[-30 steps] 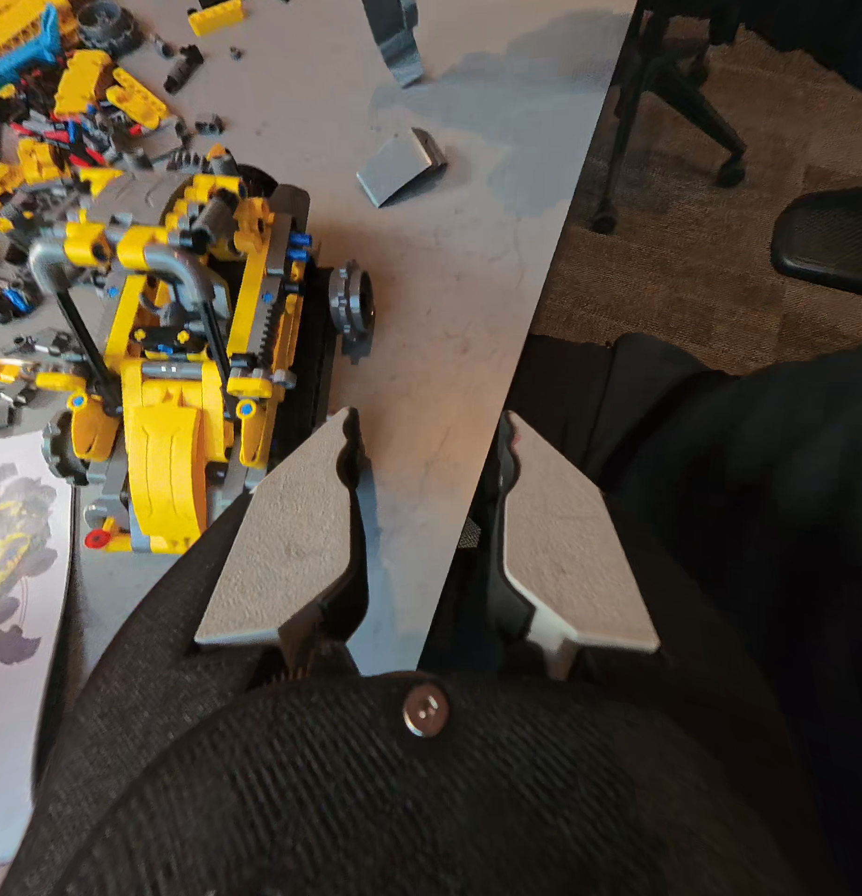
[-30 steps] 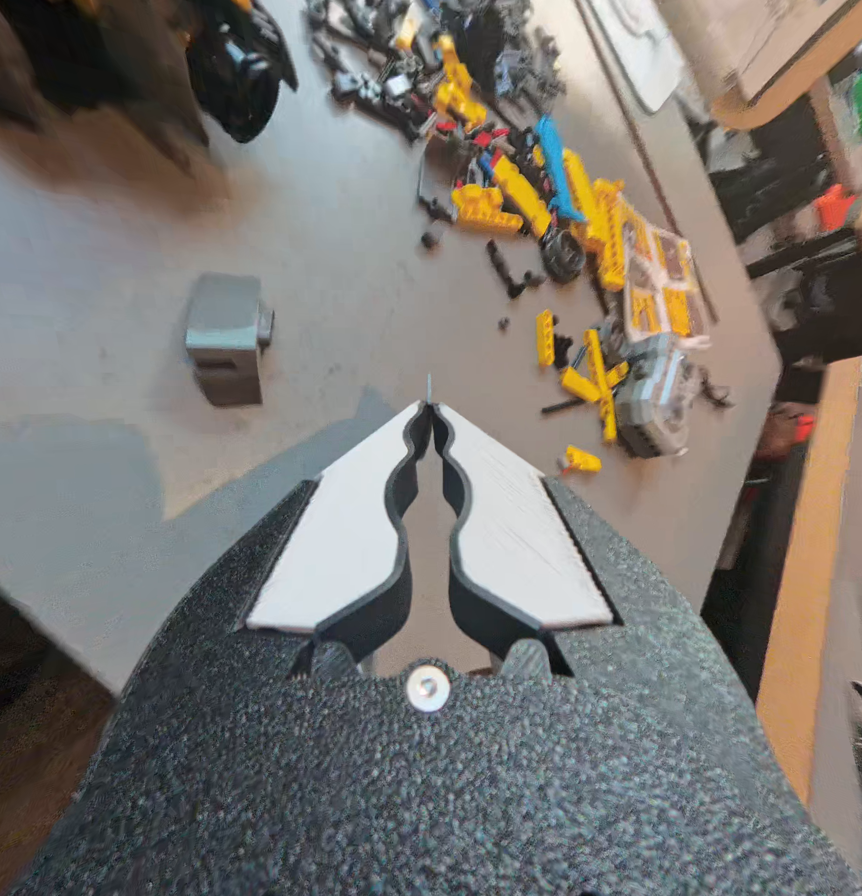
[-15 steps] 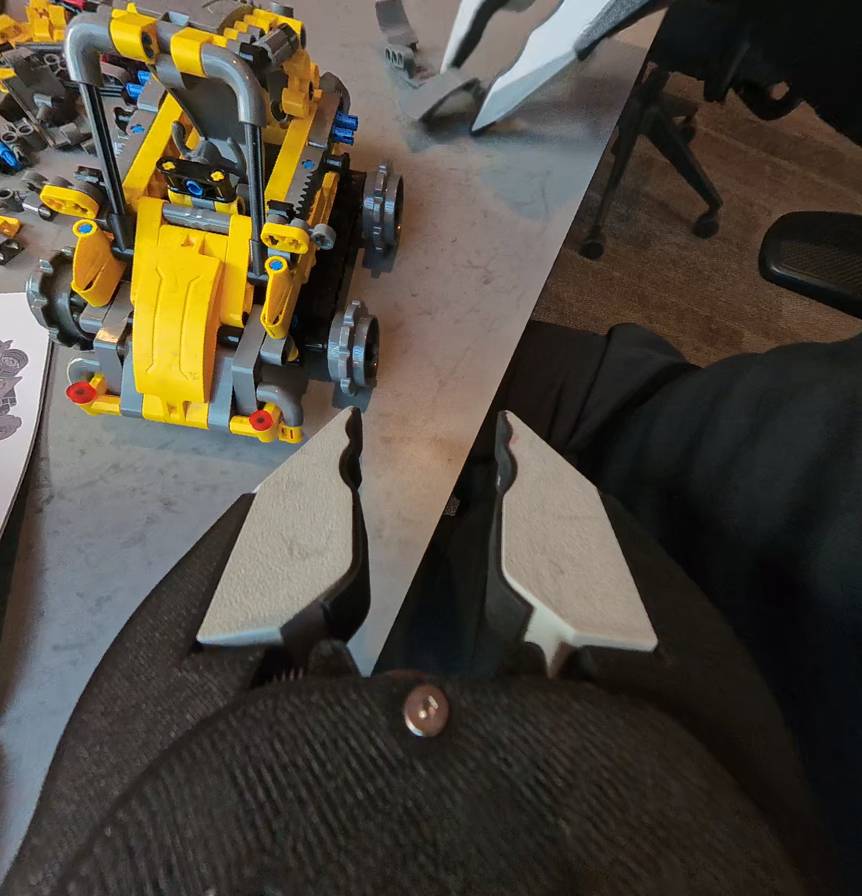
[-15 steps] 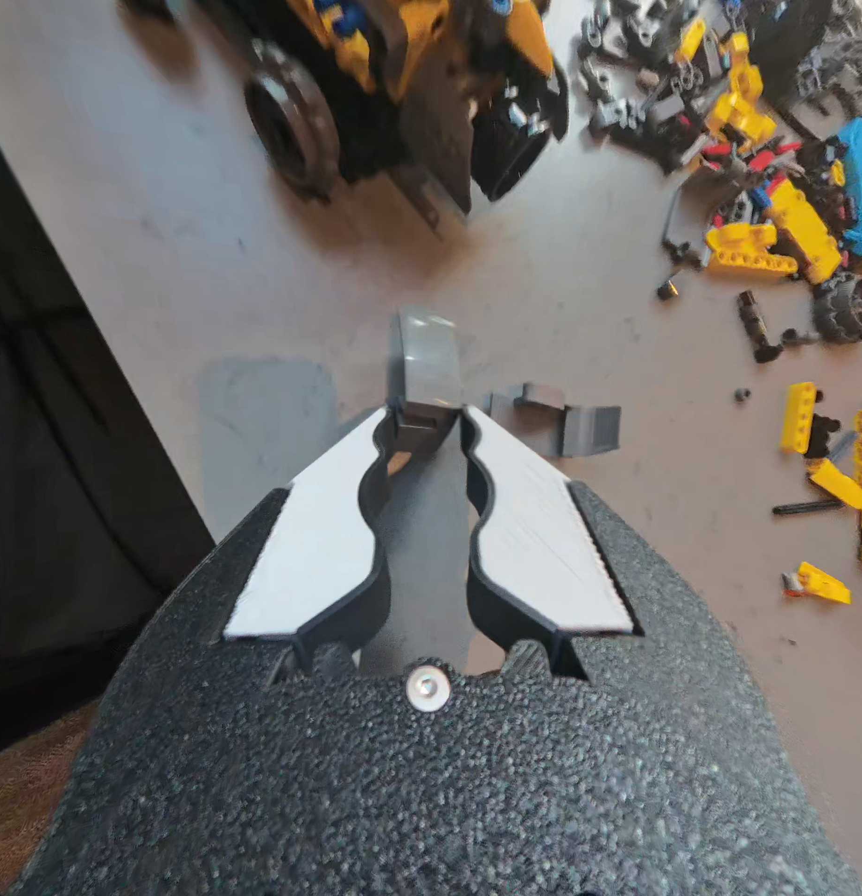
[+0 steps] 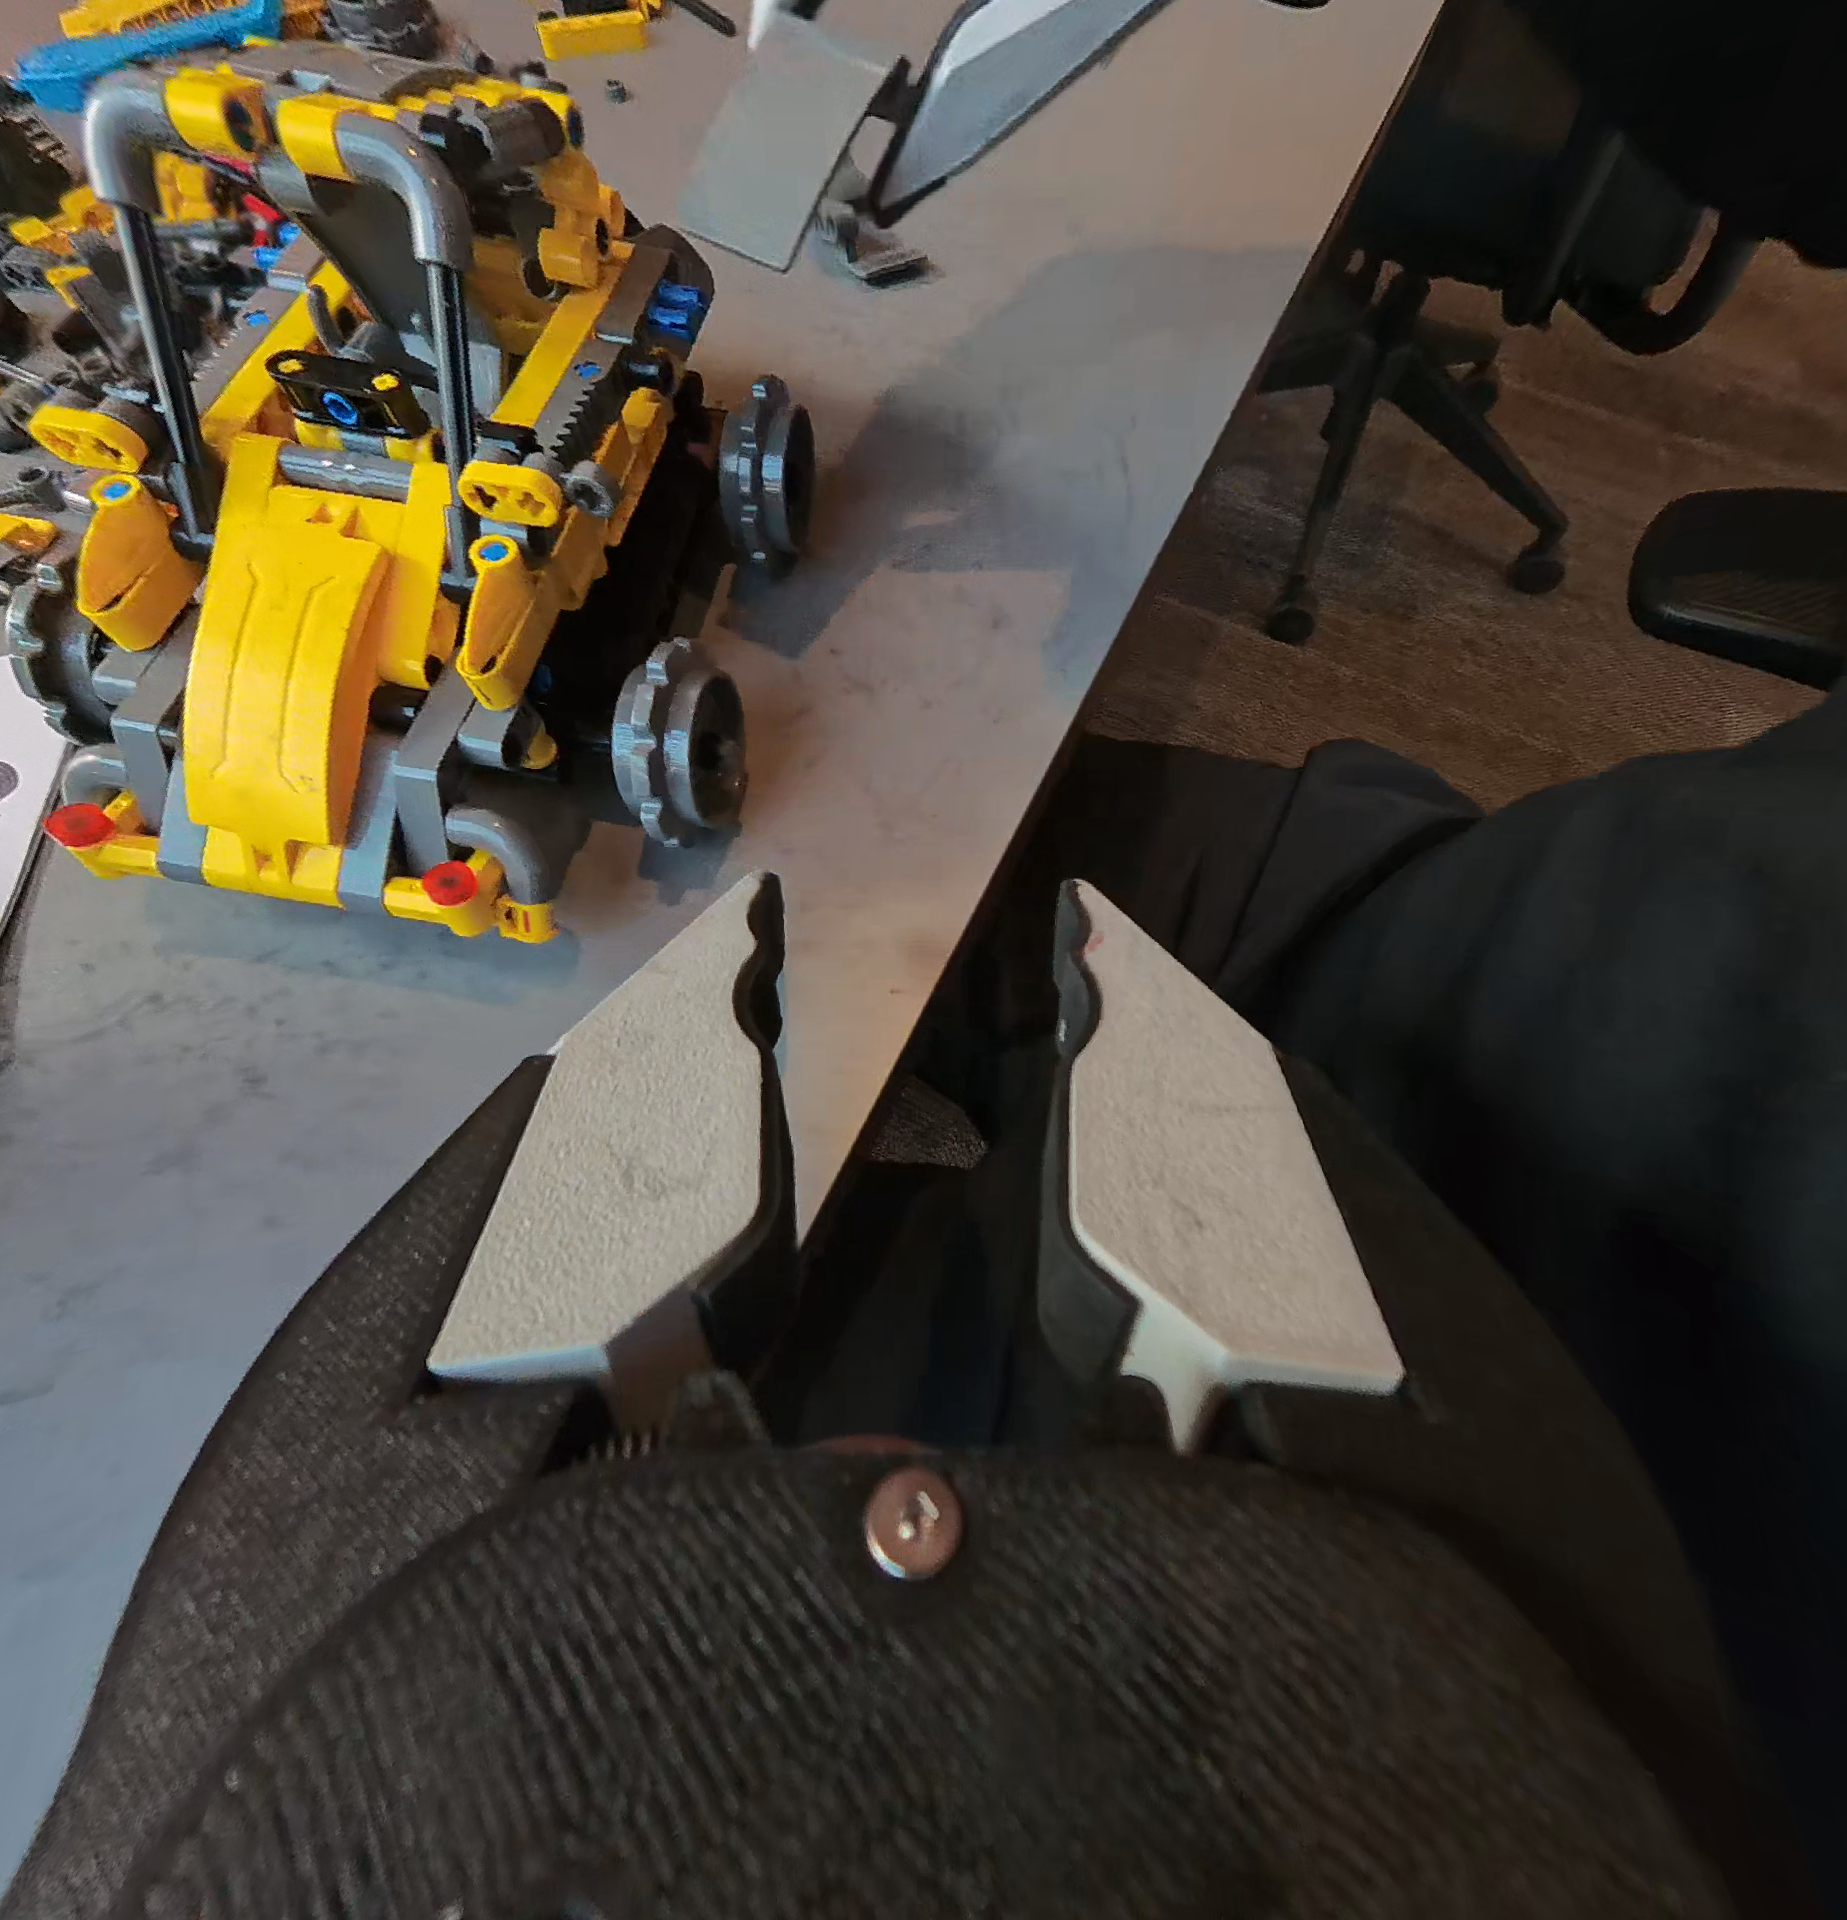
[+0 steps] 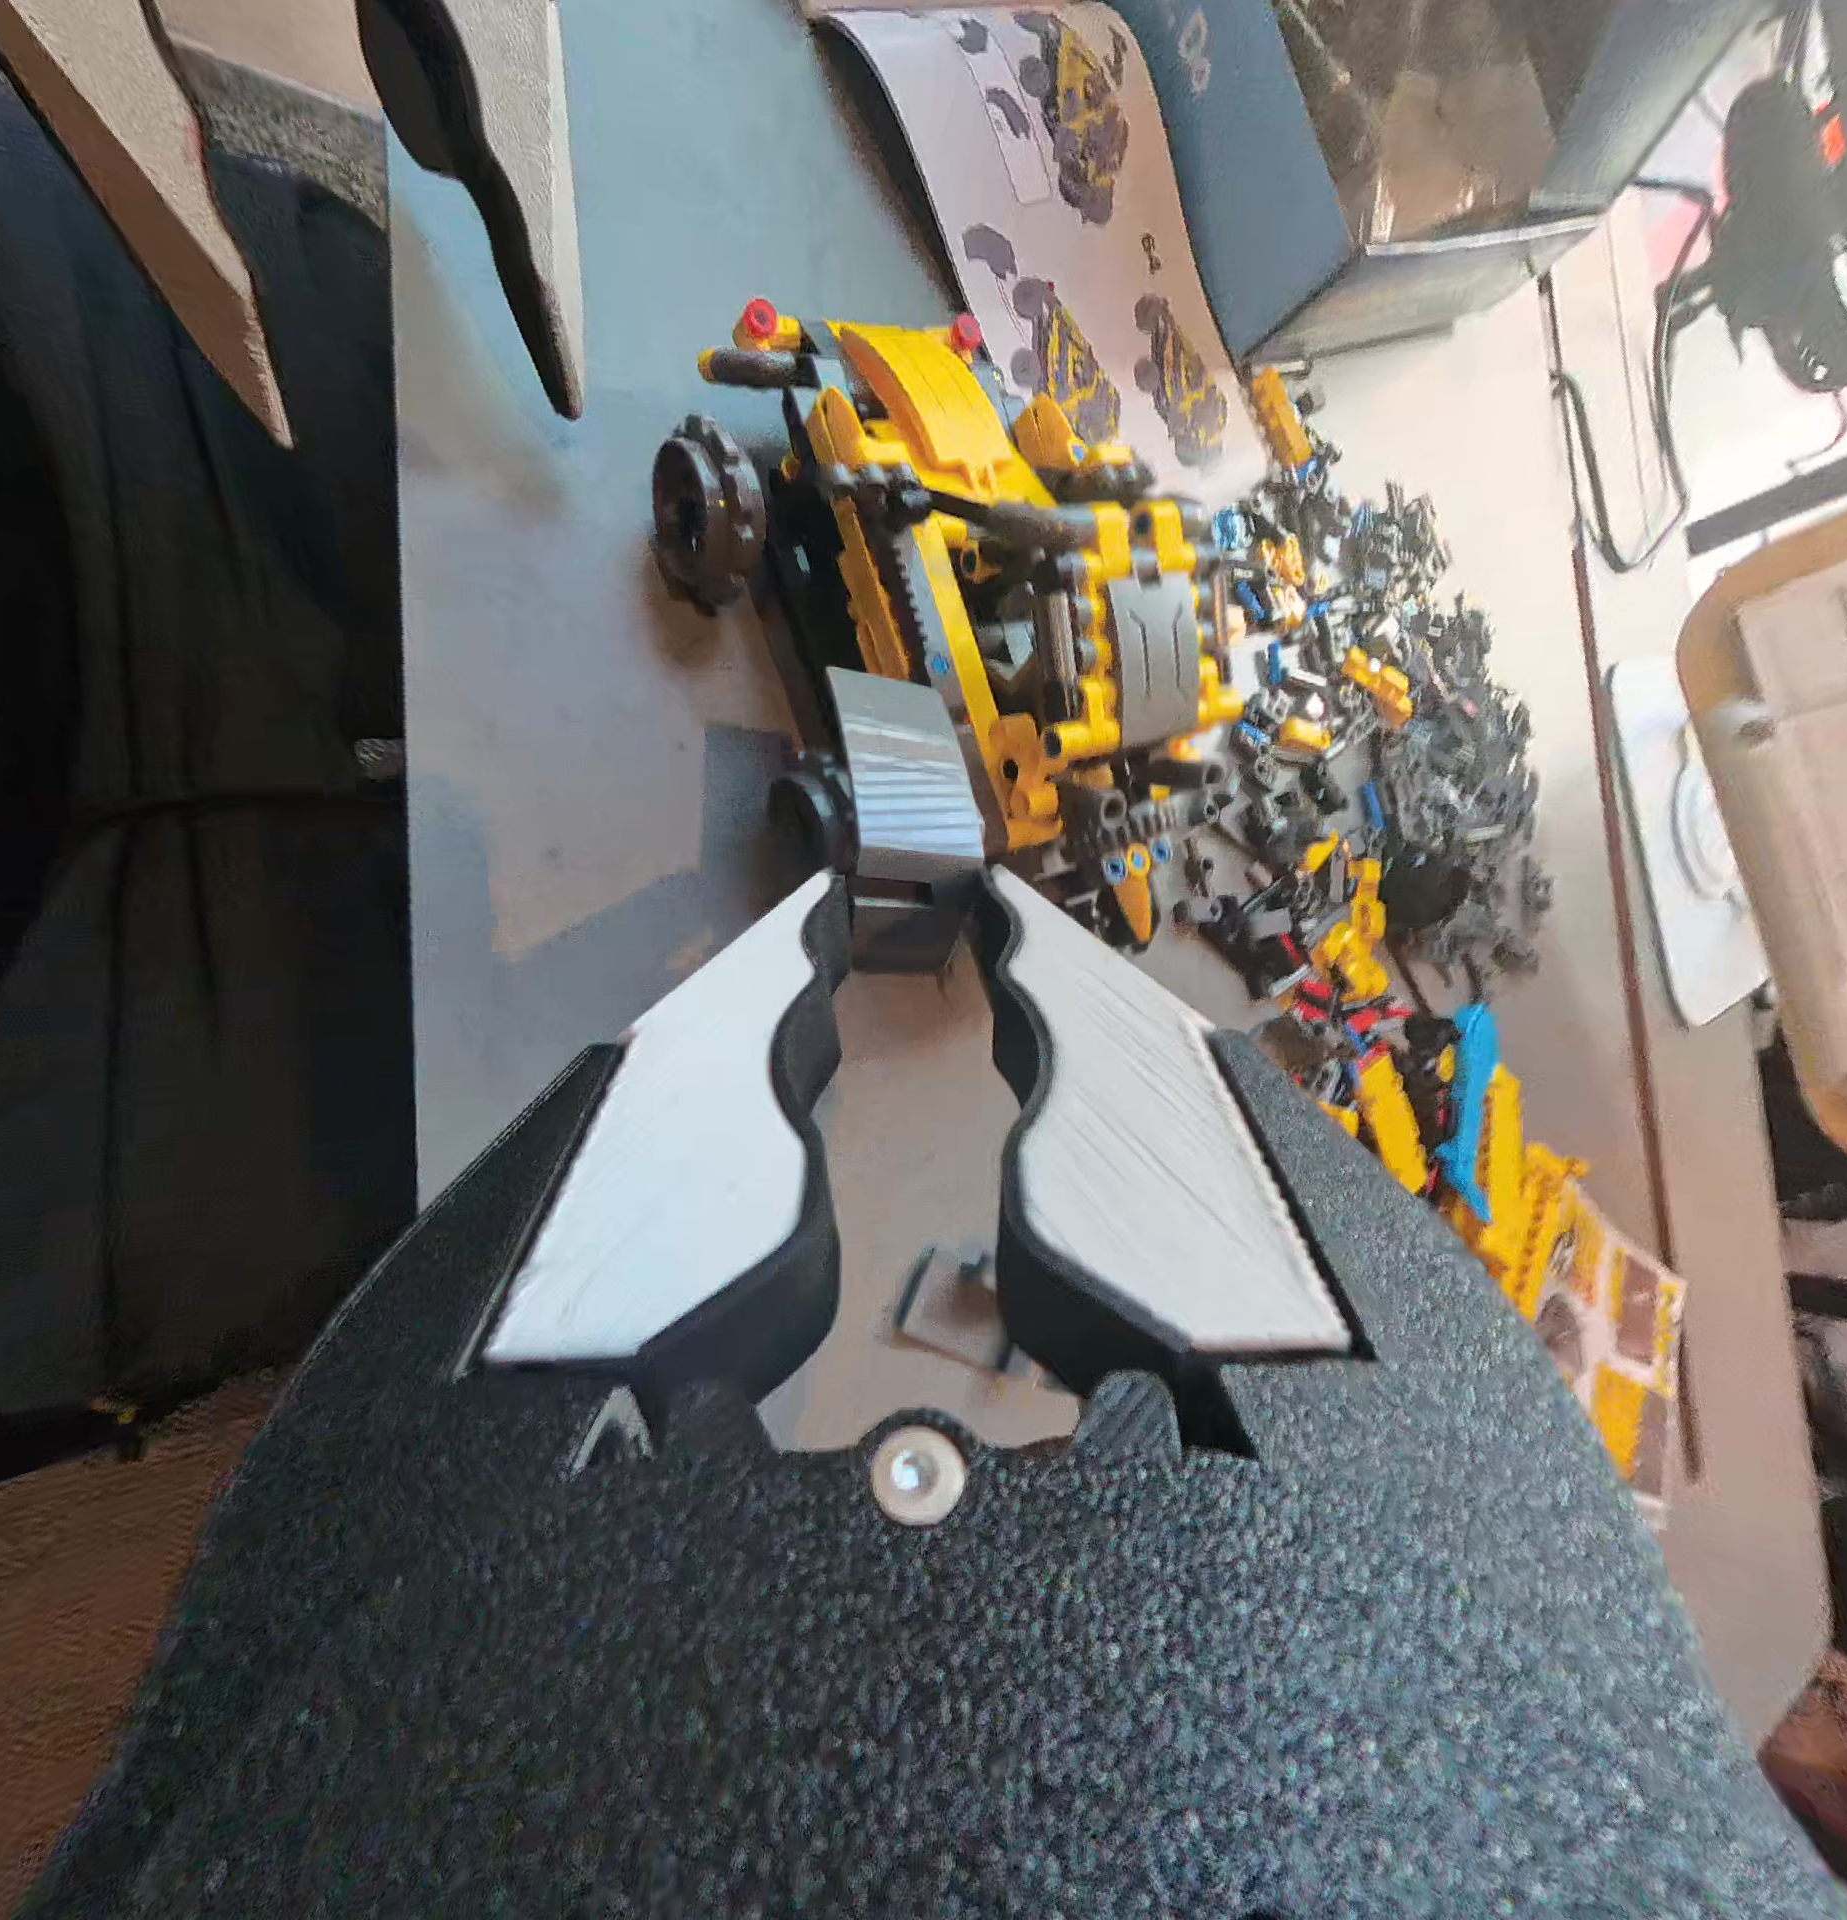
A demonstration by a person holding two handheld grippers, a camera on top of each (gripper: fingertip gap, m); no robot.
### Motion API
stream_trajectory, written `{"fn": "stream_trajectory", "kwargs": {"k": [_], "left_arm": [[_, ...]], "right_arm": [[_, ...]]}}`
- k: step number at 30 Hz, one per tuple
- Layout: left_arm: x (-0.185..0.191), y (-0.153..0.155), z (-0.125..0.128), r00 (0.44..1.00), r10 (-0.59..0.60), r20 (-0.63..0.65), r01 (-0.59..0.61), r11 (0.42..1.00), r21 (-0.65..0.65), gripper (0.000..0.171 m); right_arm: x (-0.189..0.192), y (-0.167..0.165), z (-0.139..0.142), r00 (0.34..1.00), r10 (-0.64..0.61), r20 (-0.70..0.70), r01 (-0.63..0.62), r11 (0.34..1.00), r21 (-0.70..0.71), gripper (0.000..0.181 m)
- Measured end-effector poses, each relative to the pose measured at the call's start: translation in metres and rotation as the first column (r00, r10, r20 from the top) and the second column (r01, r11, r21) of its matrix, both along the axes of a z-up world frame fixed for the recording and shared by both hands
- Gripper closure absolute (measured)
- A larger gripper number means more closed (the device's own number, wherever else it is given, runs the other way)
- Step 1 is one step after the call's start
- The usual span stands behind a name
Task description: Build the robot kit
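Two grippers are in play, and only the right gripper (image 6: 911, 899) has anything in it: its jaws are clenched on the dark stub end of a grey curved panel (image 6: 903, 784), which sticks out straight ahead of the fingertips, its long axis in line with the fingers, raised off the counter (image 6: 545, 665). The panel's far end lies just beside, perhaps touching, the near side of the yellow and grey brick vehicle (image 6: 986, 582); blur hides whether they meet. A second small grey piece (image 6: 950, 1314) lies on the counter under that gripper. The left gripper (image 5: 914, 904) hangs with jaws spread and empty over the counter's edge, near the vehicle's toothed rear wheel (image 5: 680, 743) but apart from it.
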State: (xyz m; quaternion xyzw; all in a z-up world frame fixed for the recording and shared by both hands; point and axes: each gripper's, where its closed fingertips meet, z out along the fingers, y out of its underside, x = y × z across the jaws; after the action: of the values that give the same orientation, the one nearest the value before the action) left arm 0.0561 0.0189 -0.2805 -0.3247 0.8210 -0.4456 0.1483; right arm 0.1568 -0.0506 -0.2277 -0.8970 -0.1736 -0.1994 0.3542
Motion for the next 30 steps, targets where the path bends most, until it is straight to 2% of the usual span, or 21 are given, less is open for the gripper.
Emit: {"fn": "stream_trajectory", "kwargs": {"k": [3, 8, 12, 18, 24, 27, 30], "left_arm": [[-0.001, 0.001, -0.003, 1.0, 0.004, 0.022, -0.005, 1.0, 0.022, 0.123], [0.002, 0.004, -0.006, 0.999, 0.013, 0.039, -0.015, 0.999, 0.041, 0.123], [0.004, 0.005, -0.007, 0.999, 0.021, 0.041, -0.023, 0.999, 0.036, 0.124], [0.011, 0.005, 0.002, 0.996, 0.033, 0.087, -0.036, 0.999, 0.035, 0.124], [0.038, -0.005, 0.036, 0.959, 0.034, 0.281, -0.073, 0.989, 0.128, 0.129], [0.054, -0.015, 0.045, 0.925, -0.025, 0.379, -0.079, 0.964, 0.255, 0.131], [0.069, -0.027, 0.052, 0.884, -0.094, 0.457, -0.086, 0.93, 0.358, 0.136]], "right_arm": [[-0.005, 0.013, 0.001, 0.996, 0.059, 0.07, -0.057, 0.998, -0.028, 0.16], [-0.005, 0.02, -0.004, 0.986, 0.074, 0.152, -0.061, 0.994, -0.088, 0.16], [-0.001, 0.022, 0.0, 0.995, 0.015, 0.103, -0.014, 1.0, -0.015, 0.16], [-0.009, 0.022, -0.004, 1.0, 0.022, -0.004, -0.021, 0.993, 0.117, 0.16], [-0.012, 0.024, -0.01, 0.993, 0.053, -0.108, -0.025, 0.969, 0.245, 0.159], [-0.007, 0.021, -0.015, 0.99, 0.048, -0.136, -0.01, 0.964, 0.267, 0.163], [-0.004, 0.018, -0.019, 0.985, 0.058, -0.162, -0.009, 0.956, 0.292, 0.16]]}}
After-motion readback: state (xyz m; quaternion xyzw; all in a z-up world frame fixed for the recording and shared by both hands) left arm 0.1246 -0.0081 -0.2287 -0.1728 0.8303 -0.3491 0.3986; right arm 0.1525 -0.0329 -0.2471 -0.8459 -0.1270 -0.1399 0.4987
